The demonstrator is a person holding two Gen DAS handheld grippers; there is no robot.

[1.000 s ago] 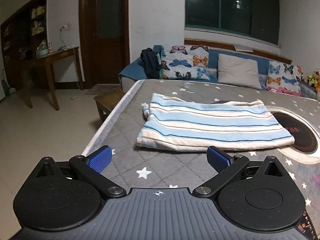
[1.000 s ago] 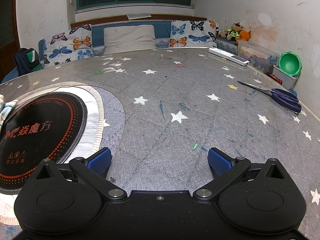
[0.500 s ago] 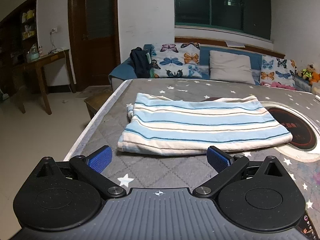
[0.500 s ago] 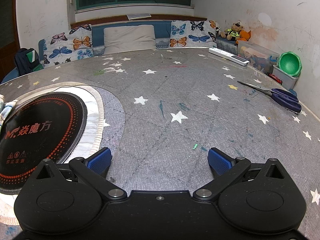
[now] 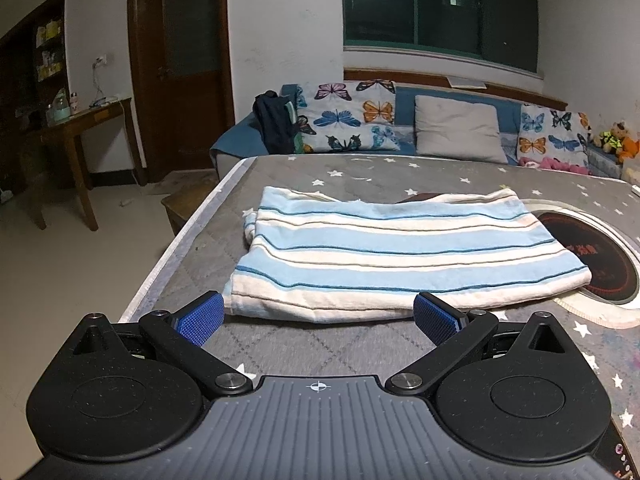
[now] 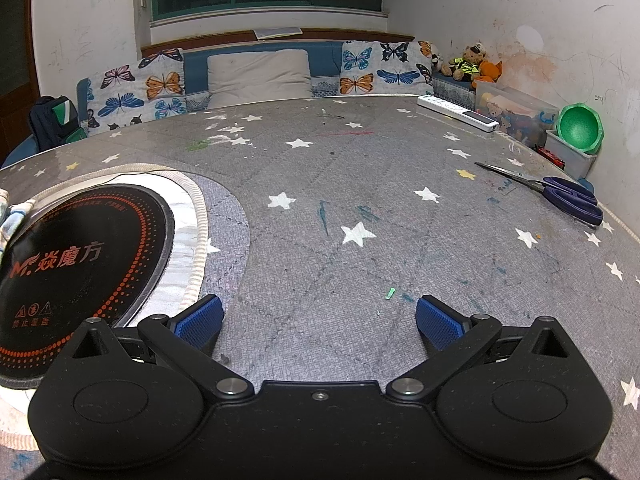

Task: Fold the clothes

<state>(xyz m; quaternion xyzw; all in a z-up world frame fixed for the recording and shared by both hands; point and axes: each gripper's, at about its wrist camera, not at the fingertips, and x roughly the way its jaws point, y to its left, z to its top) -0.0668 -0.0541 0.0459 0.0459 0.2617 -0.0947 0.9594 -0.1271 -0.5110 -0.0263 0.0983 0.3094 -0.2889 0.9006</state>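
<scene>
A folded garment with blue, white and cream stripes (image 5: 392, 256) lies flat on the grey star-patterned table (image 5: 328, 344). My left gripper (image 5: 318, 320) is open, low over the table, with its blue pads just in front of the garment's near folded edge and nothing between them. In the right wrist view only a small corner of the striped garment (image 6: 14, 216) shows at the far left edge. My right gripper (image 6: 318, 322) is open above bare table (image 6: 360, 264) well to the right of the garment, holding nothing.
A round black induction plate (image 6: 80, 264) with a pale cloth ring sits in the table, partly under the garment's right end (image 5: 592, 264). Scissors (image 6: 560, 196), a white remote (image 6: 456, 112) and a green bowl (image 6: 580, 128) lie at the far right. The table's left edge (image 5: 176, 248) drops to the floor.
My left gripper has moved forward and lower toward the garment's near edge, which now lies just beyond its pads. The right gripper has stayed still.
</scene>
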